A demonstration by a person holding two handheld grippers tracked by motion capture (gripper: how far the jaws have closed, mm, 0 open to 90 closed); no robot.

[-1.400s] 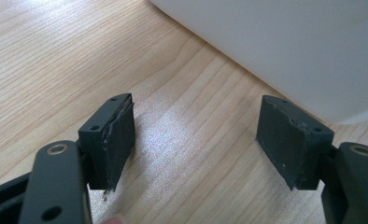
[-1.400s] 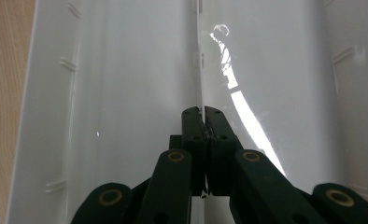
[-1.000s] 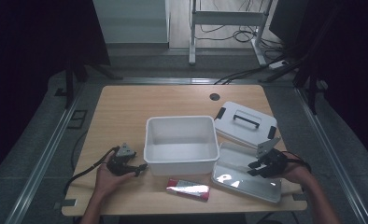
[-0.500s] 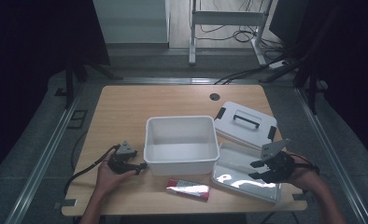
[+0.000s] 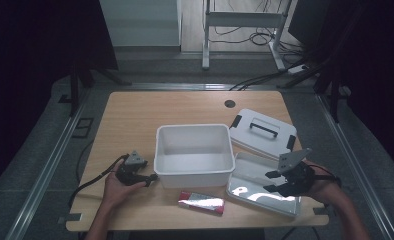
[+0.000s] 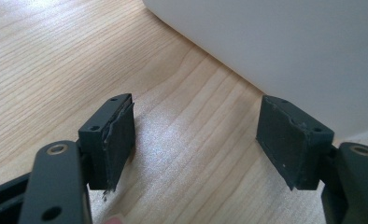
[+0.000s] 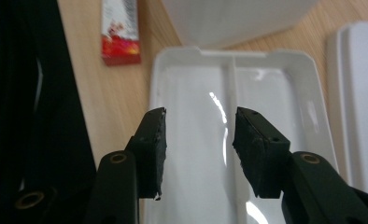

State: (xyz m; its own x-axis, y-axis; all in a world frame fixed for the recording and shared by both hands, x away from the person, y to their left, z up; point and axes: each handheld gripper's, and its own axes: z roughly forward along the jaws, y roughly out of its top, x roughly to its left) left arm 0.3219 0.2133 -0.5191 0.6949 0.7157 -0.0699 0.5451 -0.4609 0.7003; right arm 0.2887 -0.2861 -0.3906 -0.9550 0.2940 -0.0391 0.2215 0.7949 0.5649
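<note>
White tray point(image 5: 257, 182) lies just under the right claw point(image 5: 274, 181), whose jaws, opening, hold nothing.

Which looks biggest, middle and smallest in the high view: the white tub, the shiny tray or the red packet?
1. White tub, biggest.
2. Shiny tray, middle; it lies a little nearer the camera, but the gap is plain.
3. Red packet, smallest.

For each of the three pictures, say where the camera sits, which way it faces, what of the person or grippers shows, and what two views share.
High view: above the person's side, looking forward and down on the table; forearms, left gripper, right gripper.
Left gripper view: low, along open jaws toward the white bin.
Right gripper view: above the shallow tray, looking down between jaws that have just been opening, nothing between them.
Shared: the red packet shows in high and right gripper views.
</note>
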